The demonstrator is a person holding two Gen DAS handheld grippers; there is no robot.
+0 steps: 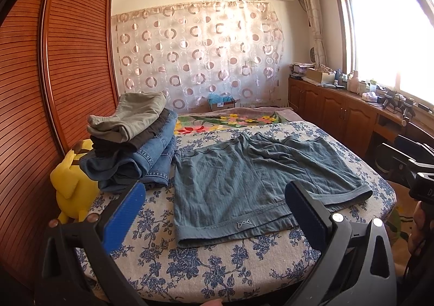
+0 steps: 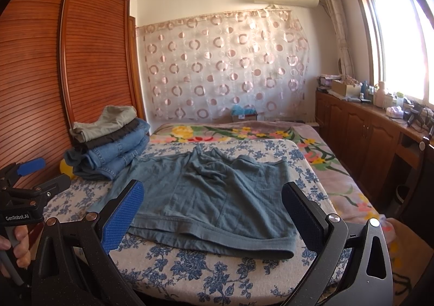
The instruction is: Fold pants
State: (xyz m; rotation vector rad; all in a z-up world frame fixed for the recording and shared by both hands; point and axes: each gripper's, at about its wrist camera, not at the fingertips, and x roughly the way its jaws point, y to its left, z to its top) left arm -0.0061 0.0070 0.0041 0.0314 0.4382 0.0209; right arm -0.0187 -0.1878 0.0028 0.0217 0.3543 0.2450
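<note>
Lying flat on the bed (image 1: 217, 273), the pants (image 1: 244, 184) are short, teal-grey and pretty wrinkled, spread out on the blue-flower sheet with the waistband toward the far side and the hems toward the cameras. One leg overlaps the other a bit in the middle. There's a small zigzag logo (image 1: 243, 224) stitched near the left hem, can't read it as letters. Left gripper (image 1: 214, 213) hangs over the near edge with its blue pads wide apart, nothing in it. Right gripper (image 2: 214, 213) is the same, spread and empty, just above the hem. From the right wrist view the left one's body reads "GenRobot.AI". A stack (image 1: 133, 140) of folded clothes sits just left of the pants.
</note>
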